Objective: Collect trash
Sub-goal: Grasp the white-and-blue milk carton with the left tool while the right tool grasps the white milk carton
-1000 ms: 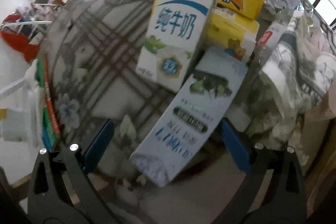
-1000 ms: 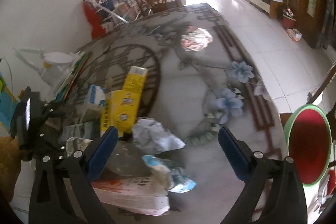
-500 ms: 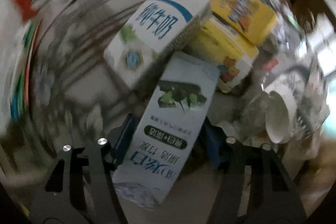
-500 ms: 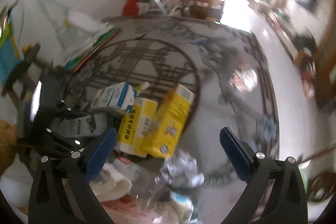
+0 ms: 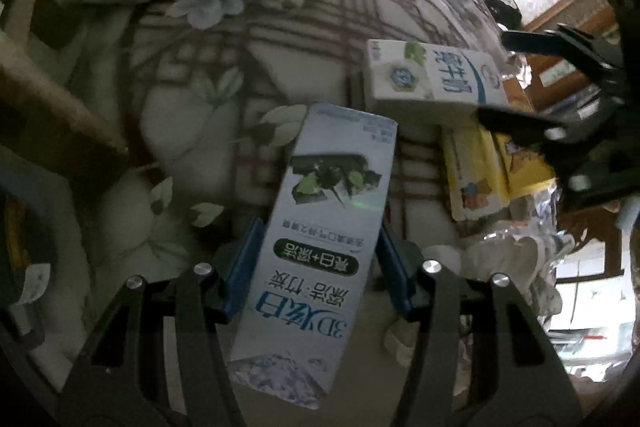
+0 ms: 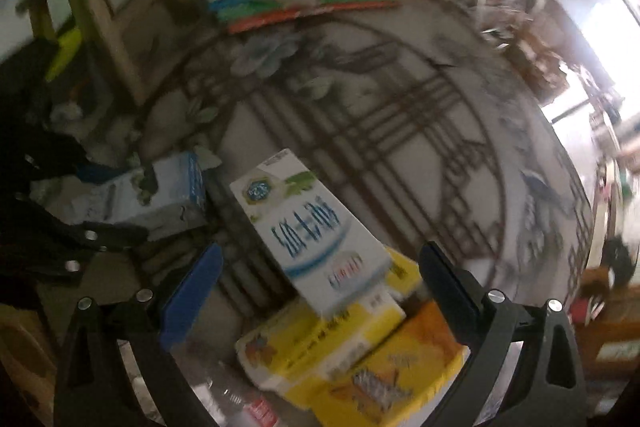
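Your left gripper [image 5: 318,263] is clamped on the pale blue carton [image 5: 320,243] to lift it; right gripper [image 6: 320,291] gapes w/ milk carton [image 6: 316,227] between fingers, ready for grab.

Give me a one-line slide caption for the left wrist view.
Left gripper shut on a pale blue toothpaste box, with a white milk carton lying beyond on the patterned table.

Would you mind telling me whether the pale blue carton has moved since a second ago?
Yes. The pale blue carton, now clamped in the left gripper, has pulled away from the white milk carton it overlapped.
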